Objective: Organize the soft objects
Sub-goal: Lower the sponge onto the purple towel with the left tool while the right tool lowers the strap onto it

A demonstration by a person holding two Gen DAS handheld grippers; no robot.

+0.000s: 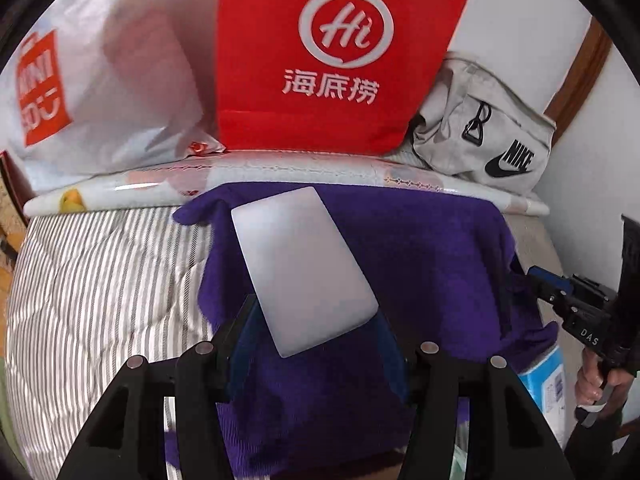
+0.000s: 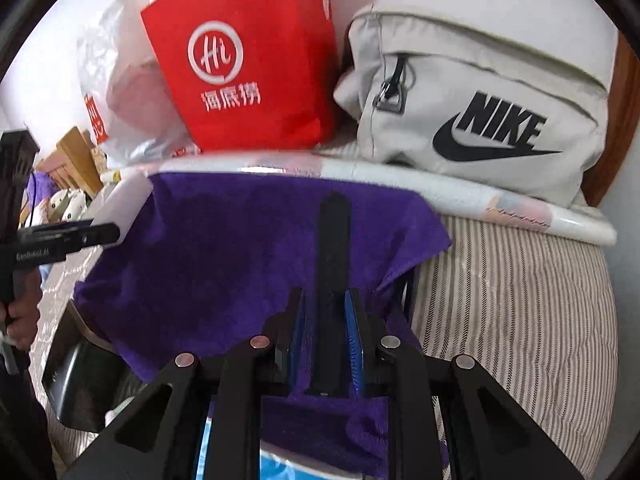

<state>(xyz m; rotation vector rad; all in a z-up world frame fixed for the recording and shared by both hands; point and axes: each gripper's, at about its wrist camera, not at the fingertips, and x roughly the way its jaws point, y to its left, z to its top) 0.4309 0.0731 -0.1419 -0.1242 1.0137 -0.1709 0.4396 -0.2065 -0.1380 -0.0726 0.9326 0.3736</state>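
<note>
A purple towel lies spread over something on the striped bed; it also shows in the right wrist view. My left gripper is shut on a white flat card and holds it over the towel; the card also shows at the left of the right wrist view. My right gripper is shut on a black flat bar that stands upright over the towel's right part. The right gripper shows at the right edge of the left wrist view.
A red Haidilao bag, a white Miniso plastic bag and a beige Nike bag stand at the back against the wall. A white rolled sheet lies before them. The striped quilt spreads right. A blue-white pack lies under the towel.
</note>
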